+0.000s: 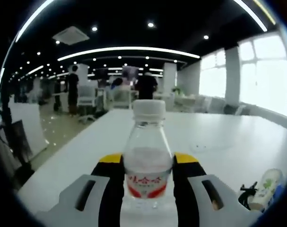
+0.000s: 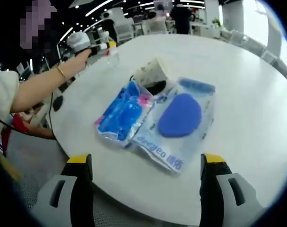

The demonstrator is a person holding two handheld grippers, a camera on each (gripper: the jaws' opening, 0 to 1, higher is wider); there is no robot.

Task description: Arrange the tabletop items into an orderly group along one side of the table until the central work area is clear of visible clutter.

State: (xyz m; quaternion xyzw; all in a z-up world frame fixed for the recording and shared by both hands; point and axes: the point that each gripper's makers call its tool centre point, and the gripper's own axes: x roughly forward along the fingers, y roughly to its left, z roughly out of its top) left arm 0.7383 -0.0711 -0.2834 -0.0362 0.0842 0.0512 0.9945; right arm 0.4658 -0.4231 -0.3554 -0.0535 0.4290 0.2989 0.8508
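In the left gripper view my left gripper [image 1: 148, 161] is shut on a clear water bottle [image 1: 147, 156] with a white cap and a red label, held upright over the white table [image 1: 219, 137]. The right gripper view shows that same left gripper [image 2: 97, 47] in a person's hand at the table's far edge, the bottle [image 2: 111, 53] in its jaws. My right gripper [image 2: 145, 161] stands open, jaws wide apart, just short of a wet-wipes pack [image 2: 178, 125] with a blue lid. A blue crinkled packet [image 2: 122, 113] lies against the pack's left side.
A white boxy item [image 2: 152, 71] and something black [image 2: 156, 86] lie just behind the two packs. A small white bottle [image 1: 266, 189] lies on its side beside a black object [image 1: 246, 193]. The table's rounded edge [image 2: 63, 142] is close. People and chairs stand far behind.
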